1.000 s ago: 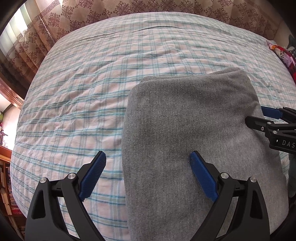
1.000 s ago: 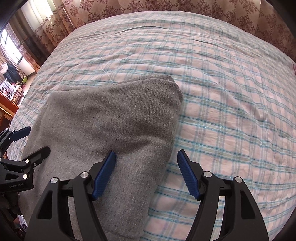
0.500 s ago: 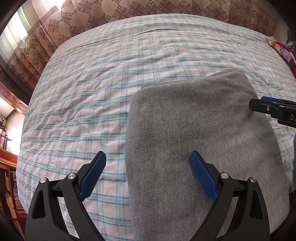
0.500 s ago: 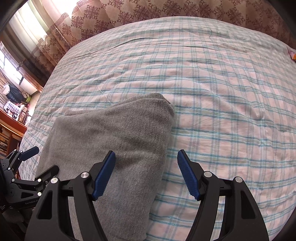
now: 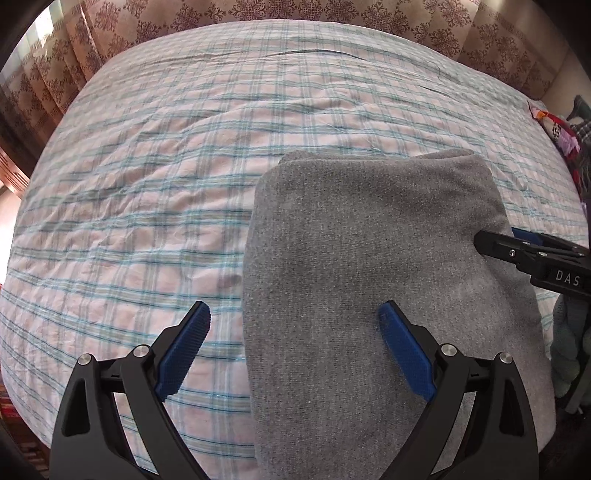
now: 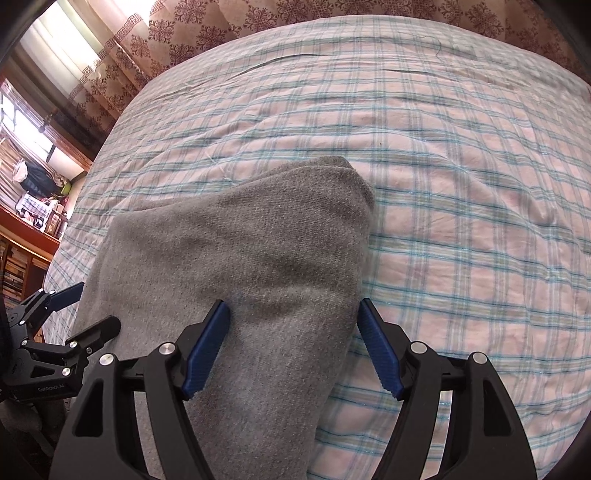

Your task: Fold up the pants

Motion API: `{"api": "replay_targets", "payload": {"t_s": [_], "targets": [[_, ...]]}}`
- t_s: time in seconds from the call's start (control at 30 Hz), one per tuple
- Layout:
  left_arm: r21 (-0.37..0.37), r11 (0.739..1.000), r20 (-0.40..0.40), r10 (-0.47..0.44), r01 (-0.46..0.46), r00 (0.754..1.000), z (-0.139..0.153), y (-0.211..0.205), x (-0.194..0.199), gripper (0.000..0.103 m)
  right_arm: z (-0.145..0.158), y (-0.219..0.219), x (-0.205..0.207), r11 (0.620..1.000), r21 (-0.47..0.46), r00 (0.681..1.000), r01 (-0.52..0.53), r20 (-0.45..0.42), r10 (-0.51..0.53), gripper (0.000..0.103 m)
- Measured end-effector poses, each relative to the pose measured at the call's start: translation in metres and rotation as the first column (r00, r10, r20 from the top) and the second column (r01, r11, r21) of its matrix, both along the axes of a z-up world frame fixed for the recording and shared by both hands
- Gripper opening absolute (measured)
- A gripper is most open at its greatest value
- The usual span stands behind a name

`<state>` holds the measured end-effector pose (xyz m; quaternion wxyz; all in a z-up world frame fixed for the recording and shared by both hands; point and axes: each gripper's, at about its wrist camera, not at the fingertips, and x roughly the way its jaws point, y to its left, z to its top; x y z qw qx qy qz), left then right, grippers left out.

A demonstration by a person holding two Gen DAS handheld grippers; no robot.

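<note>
Since the pants (image 5: pixel 373 280) already lie in a thick gray bundle on the bed (image 5: pixel 155 155), I think the folding is nearly done. My left gripper (image 5: pixel 295 354) and right gripper (image 6: pixel 293 350) both gape wide, holding nothing. I can't see the near end or the layers inside.

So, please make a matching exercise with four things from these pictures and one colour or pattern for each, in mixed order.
Things:
1. pants
2. bed sheet
3. curtain
4. gripper pads

Descriptions:
a. blue
b. plain grey
c. pink with teal checks
d. beige with brown flower motifs

Pairs: 1-b, 2-c, 3-d, 4-a
</note>
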<state>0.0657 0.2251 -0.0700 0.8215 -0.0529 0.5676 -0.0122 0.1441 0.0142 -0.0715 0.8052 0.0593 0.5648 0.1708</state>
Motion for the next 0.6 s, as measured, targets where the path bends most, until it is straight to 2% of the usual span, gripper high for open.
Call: {"api": "replay_targets", "payload": {"t_s": [0.1,0.23,0.47,0.6], "targets": [[-0.179,0.982,-0.046,0.048,-0.055,0.998,-0.015,0.022,0.000,0.094,-0.003,-0.005,0.001,1.000,0.026,1.000,0.016,-0.023,-0.016,0.074],[-0.312,0.946,-0.071,0.066,-0.085,0.995,-0.030,0.036,-0.001,0.095,-0.005,-0.007,-0.002,0.999,0.036,0.999,0.021,-0.035,-0.020,0.076],[-0.390,0.917,-0.064,0.062,-0.082,0.996,-0.039,0.044,-0.001,0.096,-0.013,-0.011,-0.005,0.995,0.091,0.996,0.038,-0.079,-0.031,0.076],[-0.412,0.909,-0.049,0.051,-0.067,0.997,-0.039,0.045,0.001,0.093,-0.023,-0.021,-0.005,0.983,0.175,0.990,0.061,-0.133,-0.037,0.077]]}}
